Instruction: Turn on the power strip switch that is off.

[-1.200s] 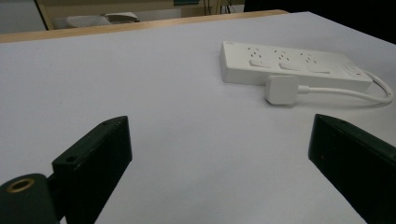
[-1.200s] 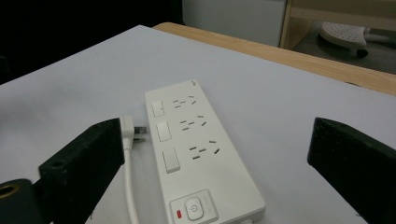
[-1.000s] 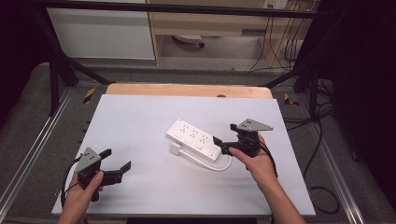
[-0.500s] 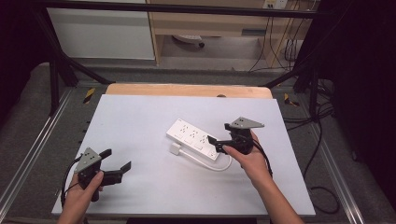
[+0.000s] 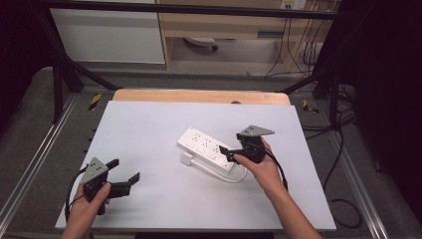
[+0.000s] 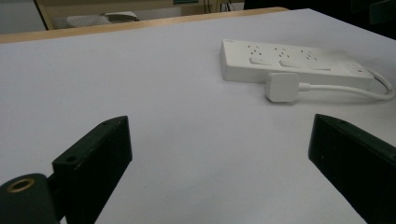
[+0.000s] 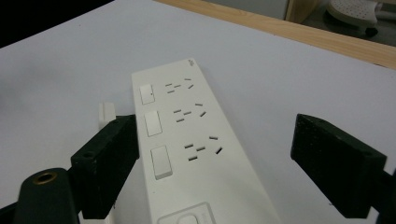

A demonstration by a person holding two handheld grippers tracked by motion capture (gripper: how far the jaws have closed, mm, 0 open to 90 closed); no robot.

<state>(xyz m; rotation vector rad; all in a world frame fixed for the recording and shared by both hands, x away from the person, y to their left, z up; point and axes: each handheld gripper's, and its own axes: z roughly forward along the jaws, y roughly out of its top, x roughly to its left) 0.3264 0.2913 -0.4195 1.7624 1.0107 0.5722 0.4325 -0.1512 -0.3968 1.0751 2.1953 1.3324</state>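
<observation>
A white power strip [image 5: 206,145] with three switches and sockets lies flat and slantwise at the middle of the white table [image 5: 149,119]. Its white plug [image 5: 186,159] rests beside it, on a cable [image 5: 224,173] that loops back to the strip's near end. My right gripper [image 5: 229,149] is low over that near end. In the right gripper view the strip [image 7: 187,140] runs between the open jaws; they have just been closing a little, and neither pad touches it. My left gripper [image 5: 123,170] stands open and empty near the front left, pointing toward the strip [image 6: 289,63] and plug [image 6: 282,87].
A wooden edge [image 5: 199,96] borders the table at the back. Metal rails [image 5: 358,179] run along both sides, and dark cables [image 5: 343,134] trail on the floor at the right. White cabinets stand beyond the table.
My right gripper has slid left and down over the near end of the power strip. The left gripper has stayed where it was.
</observation>
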